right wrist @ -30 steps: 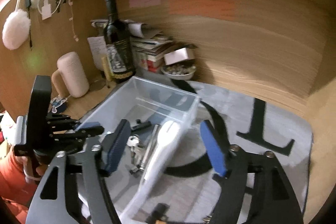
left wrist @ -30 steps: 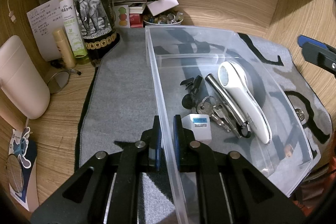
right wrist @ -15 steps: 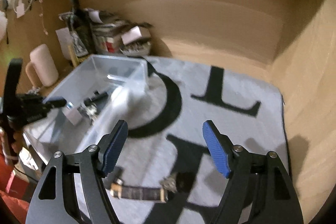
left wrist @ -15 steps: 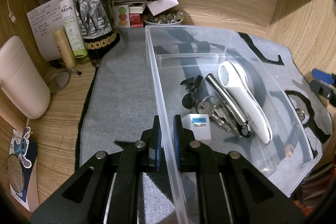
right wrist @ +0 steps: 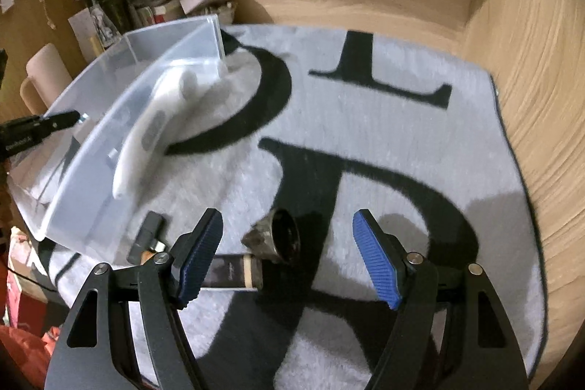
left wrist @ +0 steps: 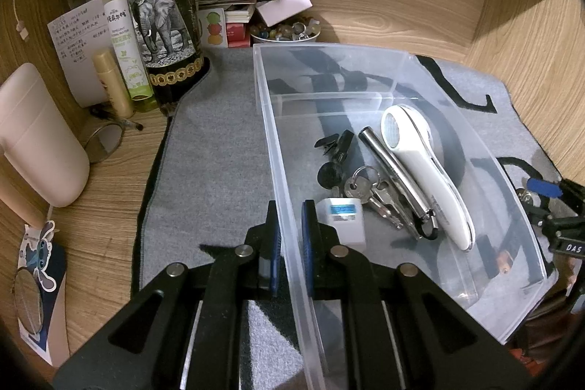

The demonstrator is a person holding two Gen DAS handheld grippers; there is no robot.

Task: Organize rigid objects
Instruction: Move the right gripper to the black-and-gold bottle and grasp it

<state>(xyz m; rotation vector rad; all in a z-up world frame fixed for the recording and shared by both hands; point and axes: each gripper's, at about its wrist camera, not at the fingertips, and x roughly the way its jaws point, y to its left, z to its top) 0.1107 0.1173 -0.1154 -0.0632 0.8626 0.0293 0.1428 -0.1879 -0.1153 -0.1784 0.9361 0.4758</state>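
Clearly, from the left wrist view, our left gripper [left wrist: 290, 243] is clenched on the near wall of the clear plastic bin [left wrist: 365, 50], one pad outside and one inside, and we judge its job is simply to keep the bin from sliding. Inside the bin's large compartment lie a white handheld device [left wrist: 424, 170], a silver pen-like tool [left wrist: 395, 170], a bunch of keys [left wrist: 369, 194], a small white box [left wrist: 345, 218] and some black clips [left wrist: 334, 148]; the narrow far compartment looks bare. The bin sits on a grey mat [left wrist: 212, 152] laid over a wooden desk [left wrist: 106, 192], with a dark bottle [left wrist: 164, 17], a green spray bottle [left wrist: 122, 35] and a bowl of beads [left wrist: 285, 31] crowded along the back.

From the right wrist view, our right gripper [right wrist: 287, 260] stands released, jaws wide and pinching nothing, poised just above a dark object with a round ring end and a banded handle [right wrist: 256, 258] lying on the mat beside the bin. A small black piece [right wrist: 148, 236] lies close to the bin's corner. We would centre the jaws across the handle, not the ring, lower until the pads flank it, then close squarely so it cannot twist. The picture is blurred, so what the object is we cannot tell. Wooden walls [right wrist: 530, 97] enclose the nook on the back and right.
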